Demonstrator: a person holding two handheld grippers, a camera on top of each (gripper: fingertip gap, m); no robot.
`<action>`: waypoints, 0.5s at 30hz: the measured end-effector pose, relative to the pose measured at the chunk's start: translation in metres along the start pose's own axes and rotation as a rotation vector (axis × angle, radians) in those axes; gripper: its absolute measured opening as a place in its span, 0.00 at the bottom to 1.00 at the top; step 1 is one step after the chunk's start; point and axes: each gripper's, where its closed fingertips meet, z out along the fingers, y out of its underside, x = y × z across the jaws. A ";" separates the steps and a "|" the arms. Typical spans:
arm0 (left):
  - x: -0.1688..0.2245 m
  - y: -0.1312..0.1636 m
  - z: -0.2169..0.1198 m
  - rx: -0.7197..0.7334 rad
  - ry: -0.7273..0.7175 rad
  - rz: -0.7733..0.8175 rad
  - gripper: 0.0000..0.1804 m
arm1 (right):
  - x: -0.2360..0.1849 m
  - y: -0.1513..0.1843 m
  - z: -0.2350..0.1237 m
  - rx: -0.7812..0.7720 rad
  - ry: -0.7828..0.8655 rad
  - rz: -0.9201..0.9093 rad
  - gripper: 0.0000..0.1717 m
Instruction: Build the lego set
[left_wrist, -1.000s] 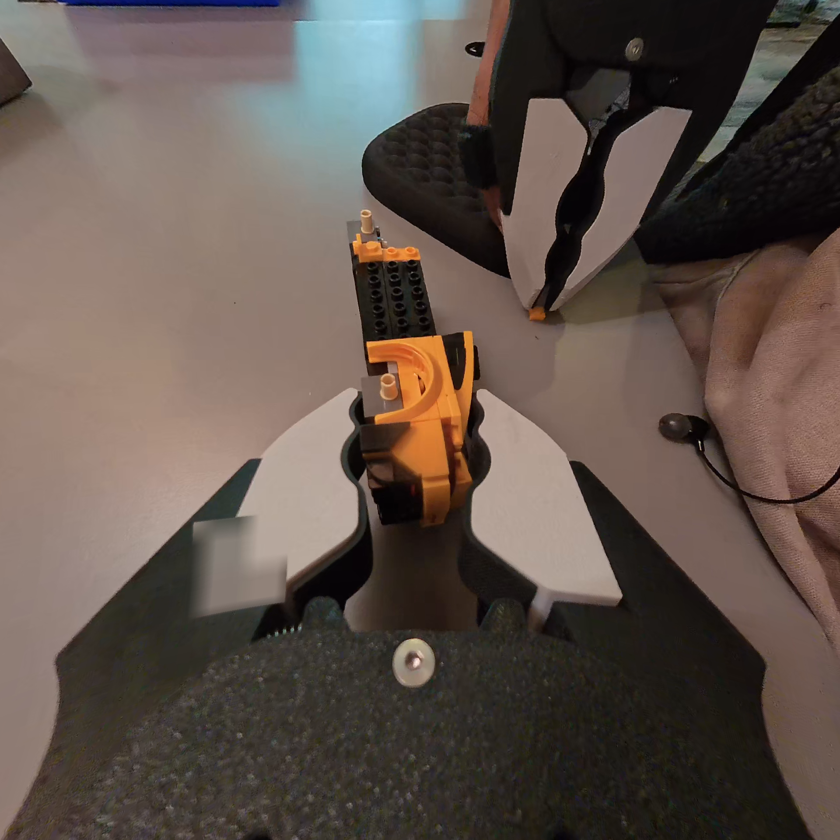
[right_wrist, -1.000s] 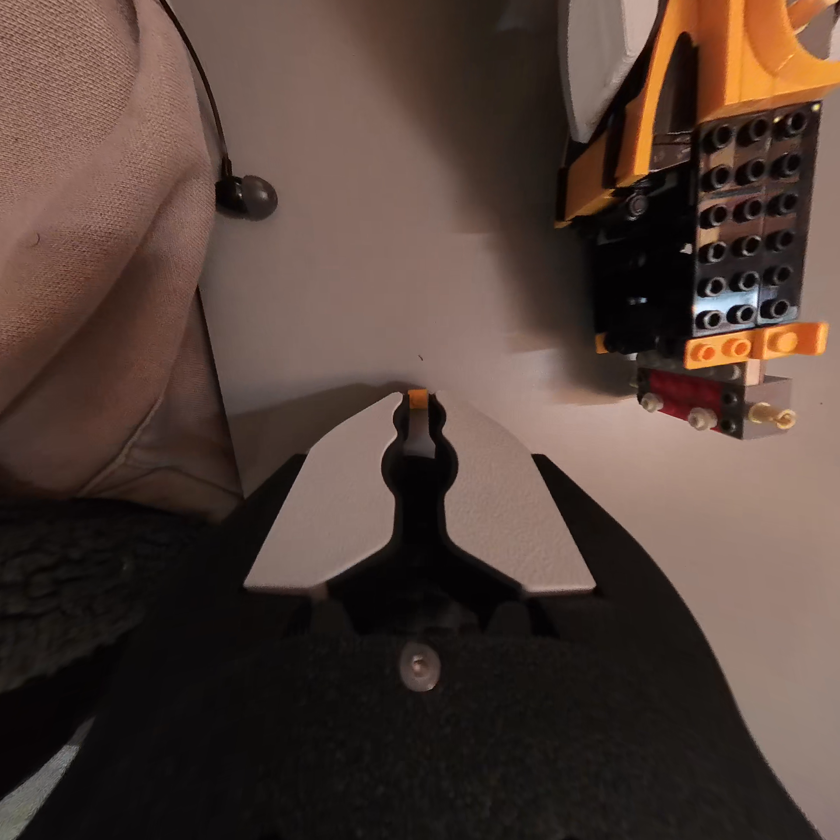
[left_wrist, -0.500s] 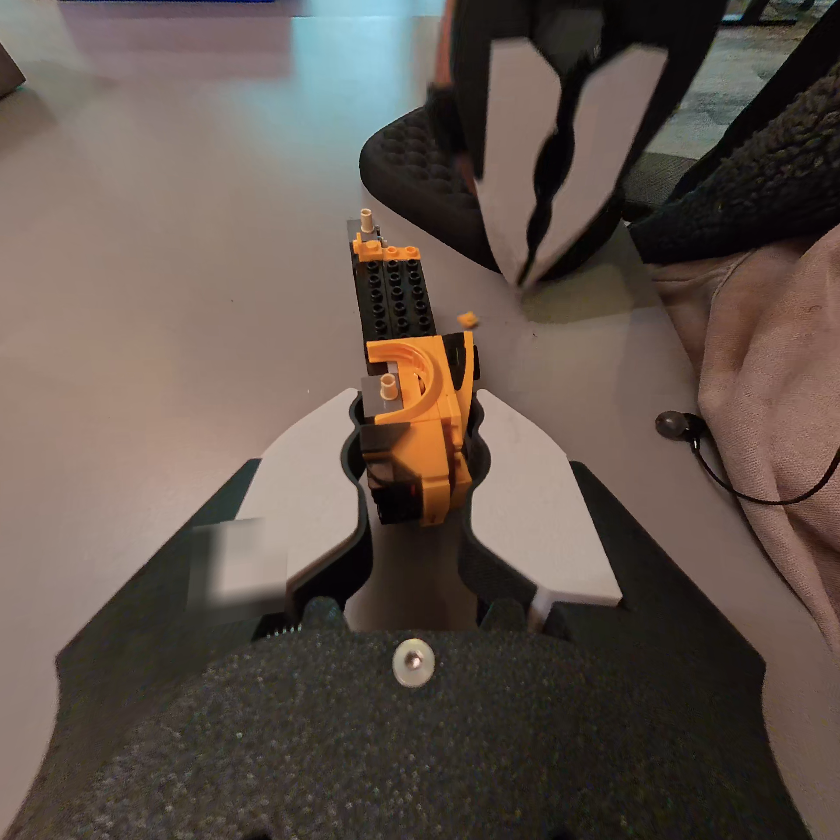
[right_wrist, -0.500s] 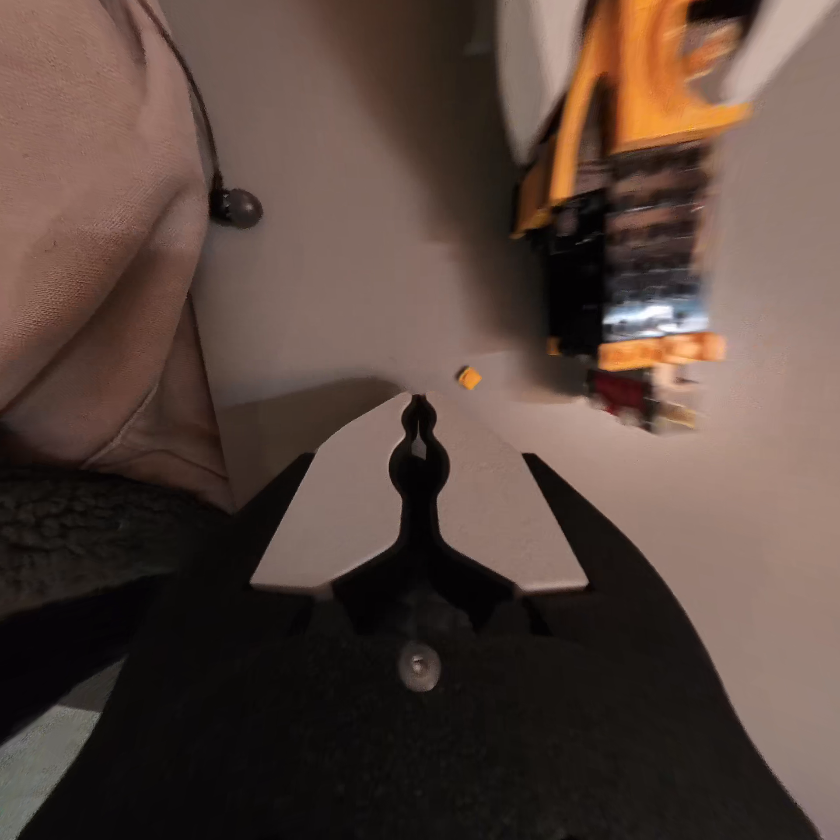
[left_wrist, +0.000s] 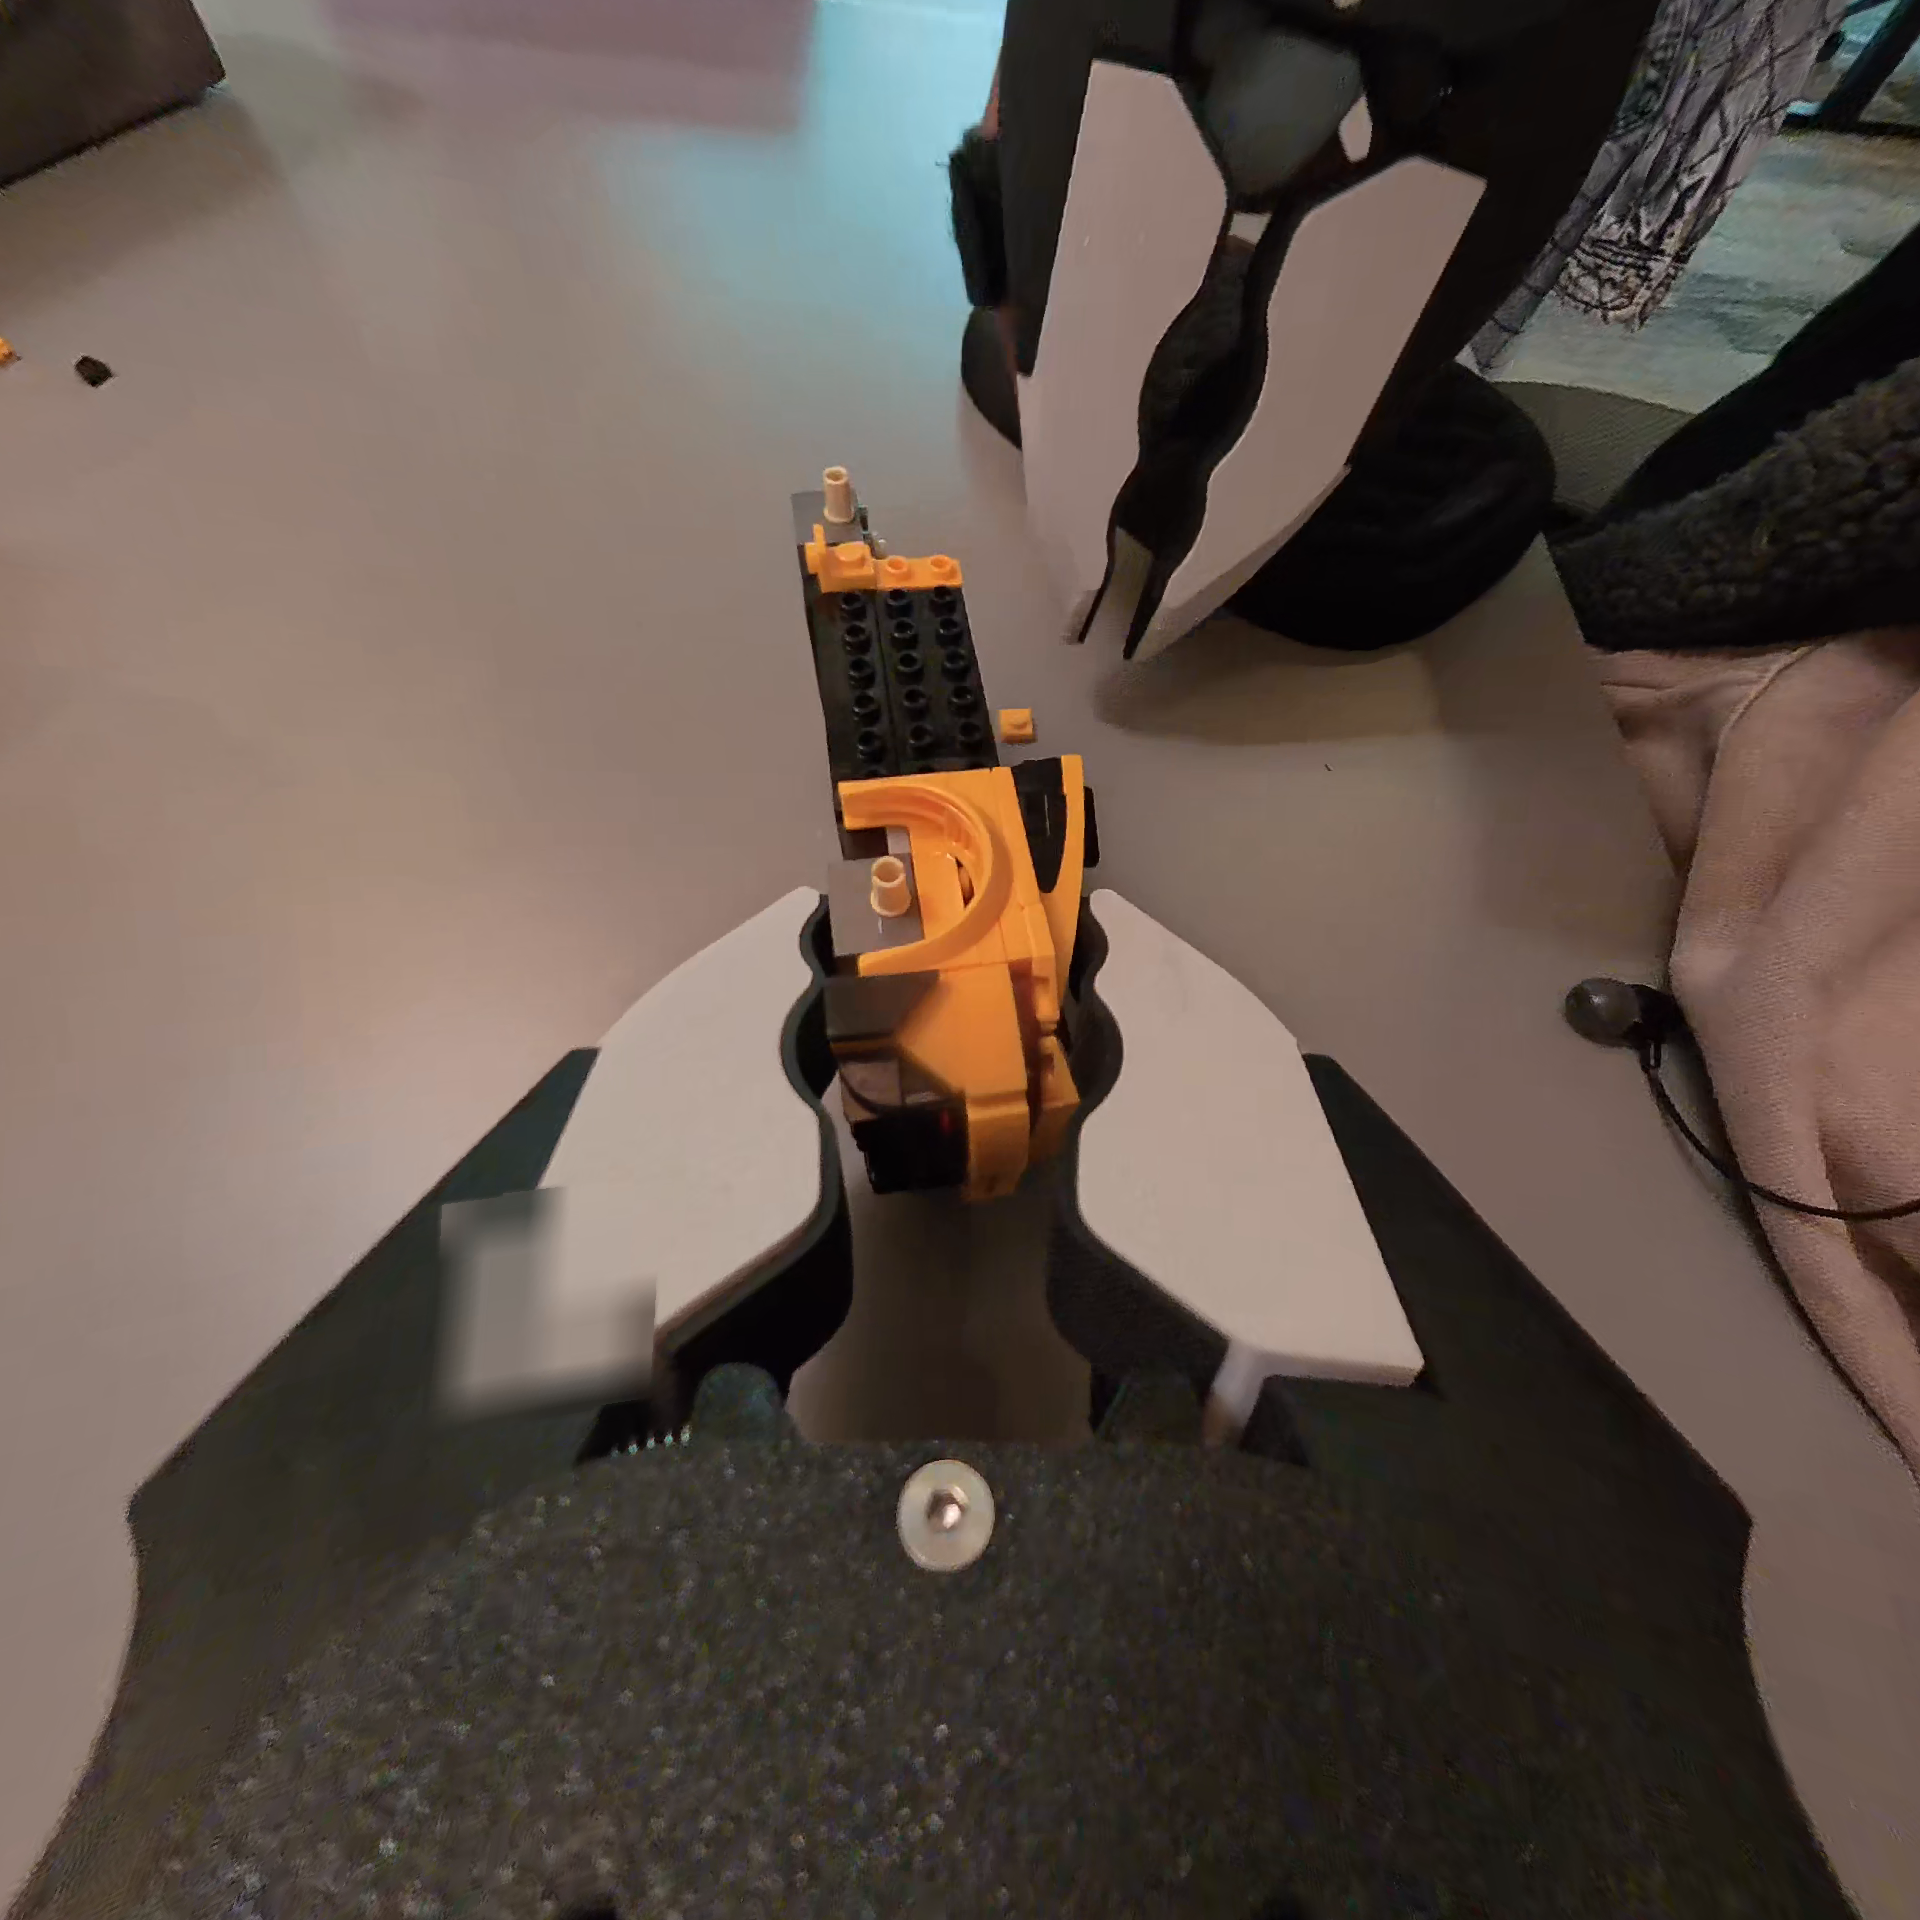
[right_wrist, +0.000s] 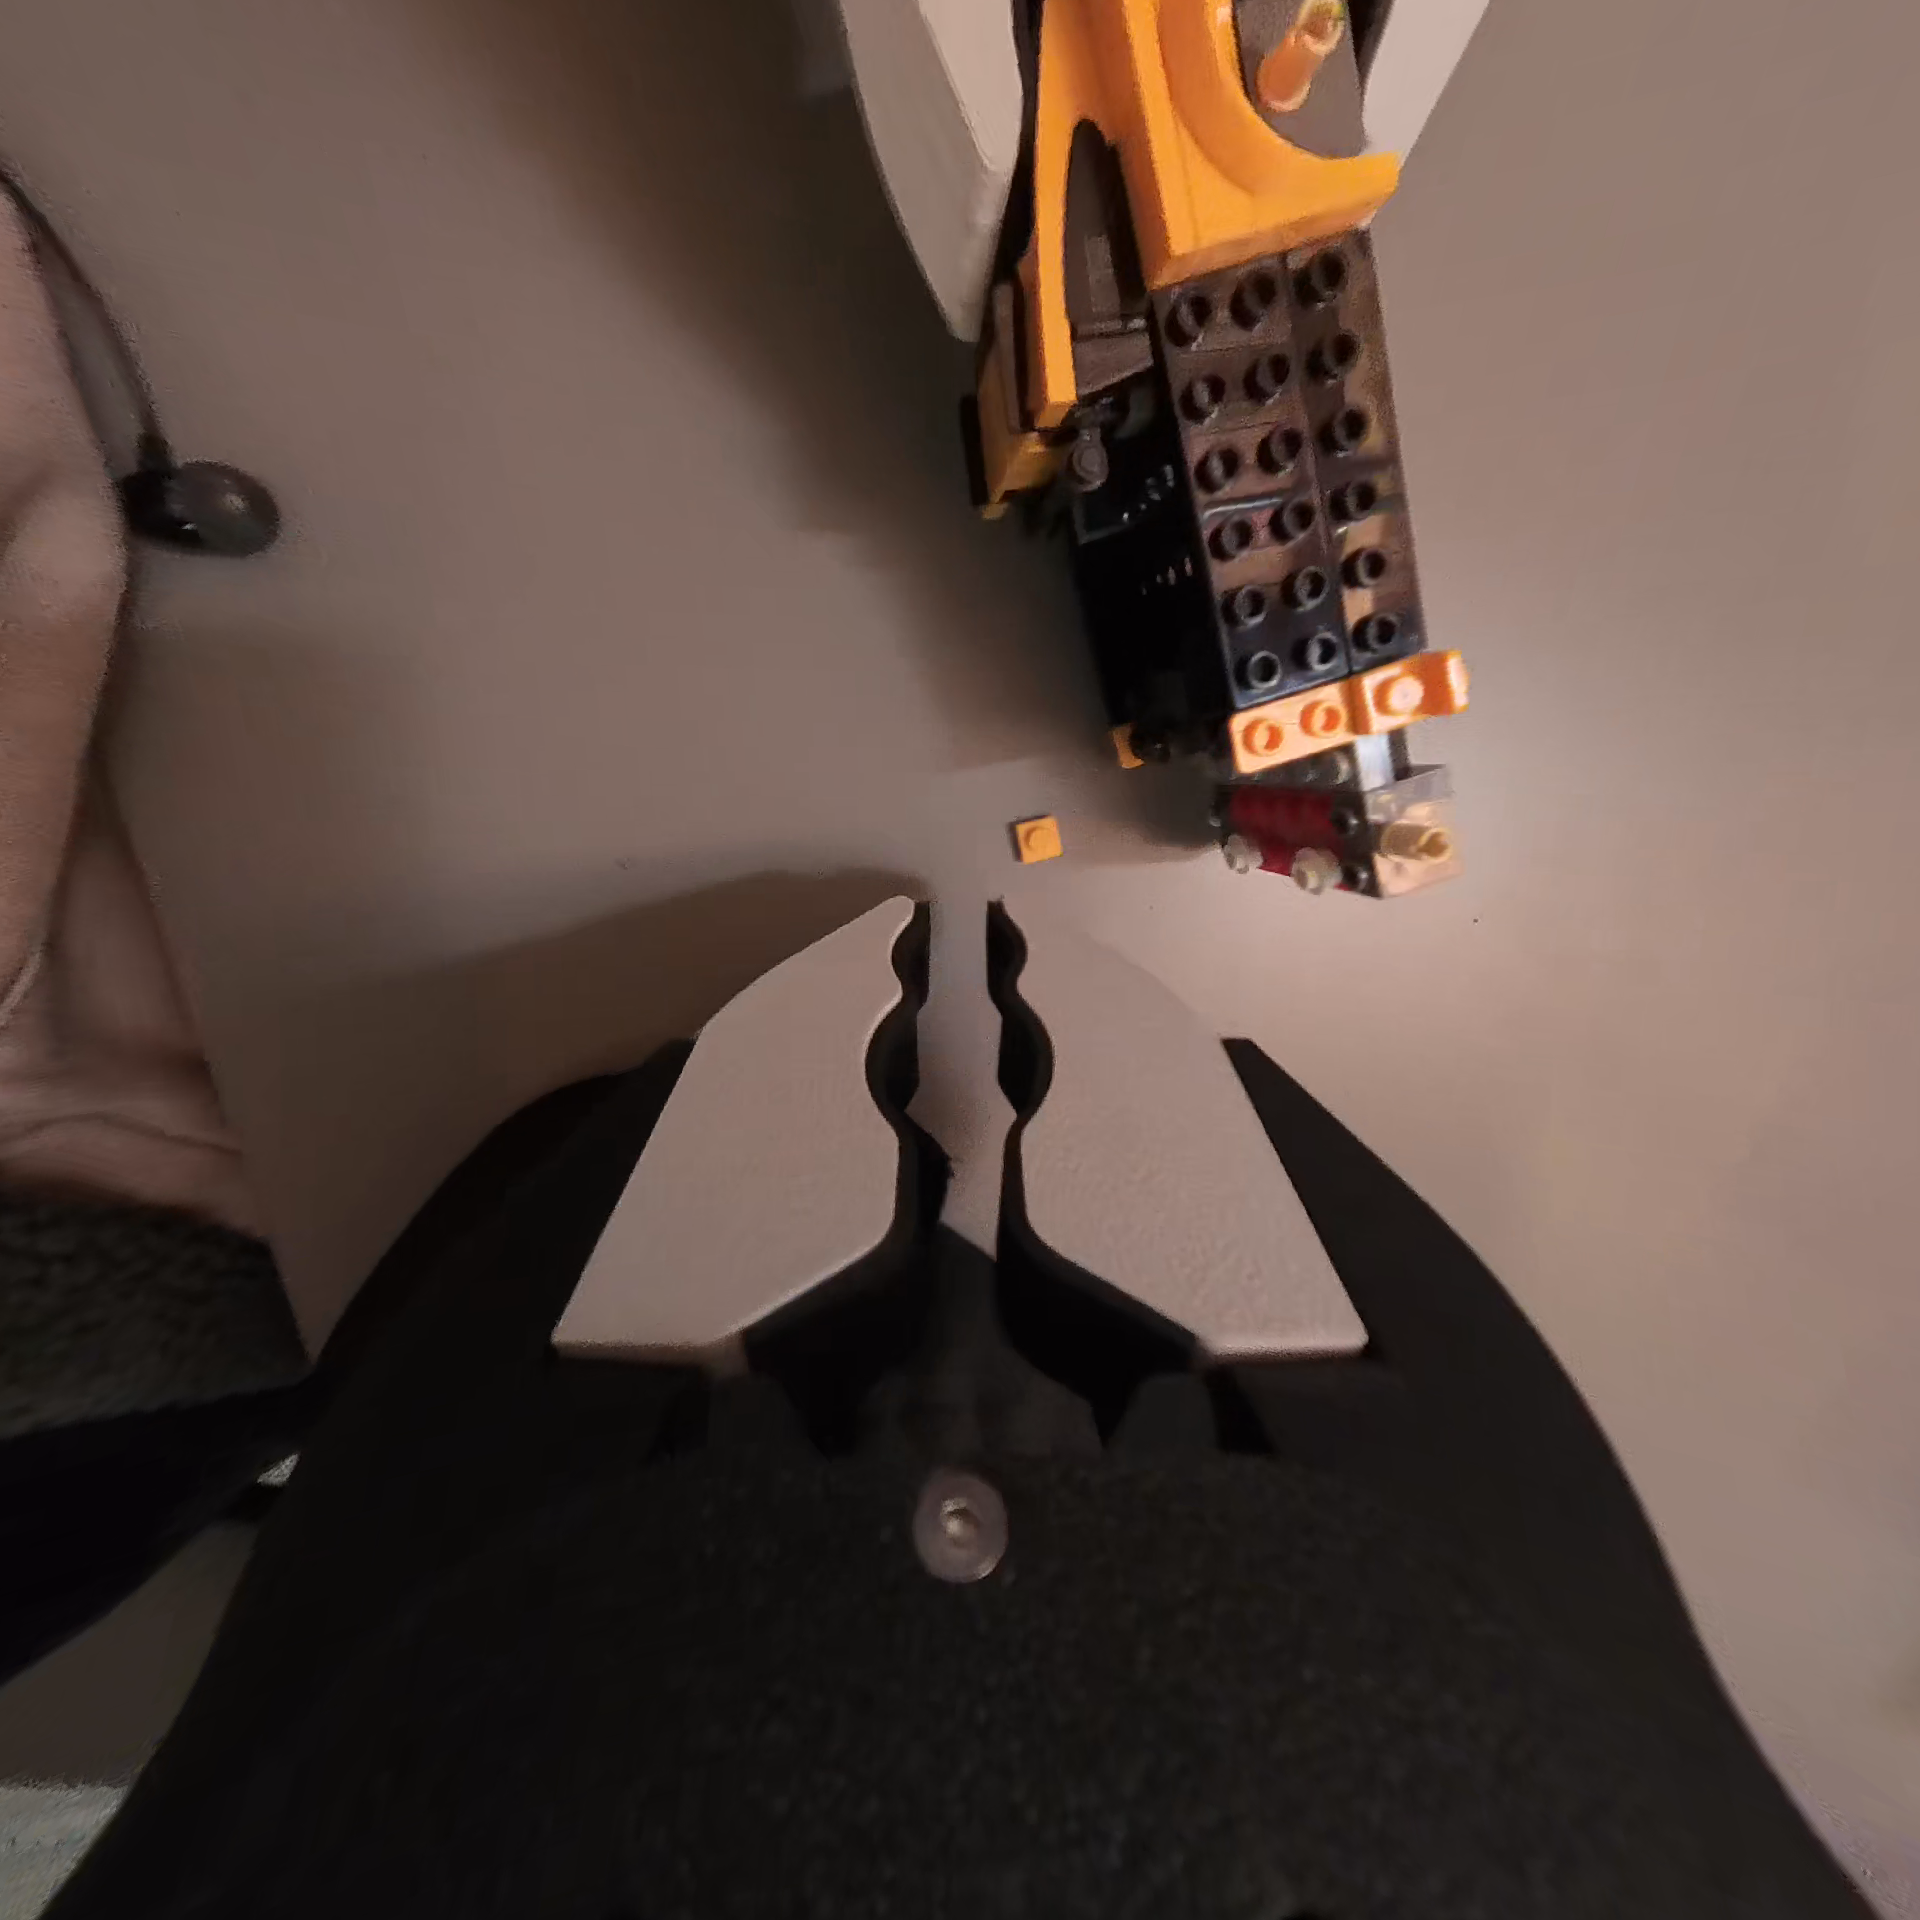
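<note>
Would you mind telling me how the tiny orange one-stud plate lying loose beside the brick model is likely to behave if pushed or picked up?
The orange plate is flat, so it would probably slide on the smooth table rather than roll. It looks rigid and very light. Being so thin, it likely gives the fingers little edge to pinch.

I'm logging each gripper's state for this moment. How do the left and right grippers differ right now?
The left gripper is closed on the orange and black brick model, its fingers against the sides; the right gripper holds nothing, its fingers slightly apart. The left lies low along the table; the right points down at it, just short of a small orange plate. Both have grey fingers on black bodies.
</note>
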 end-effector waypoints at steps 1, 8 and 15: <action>-0.001 0.000 0.000 0.001 -0.001 -0.005 0.24 | 0.002 0.000 0.003 0.009 0.006 0.001 0.07; -0.003 0.000 0.000 0.004 0.003 -0.019 0.24 | 0.013 -0.003 0.016 0.011 -0.035 -0.070 0.06; -0.007 0.002 -0.002 -0.004 0.001 -0.025 0.24 | 0.014 -0.004 0.024 0.004 -0.096 -0.092 0.06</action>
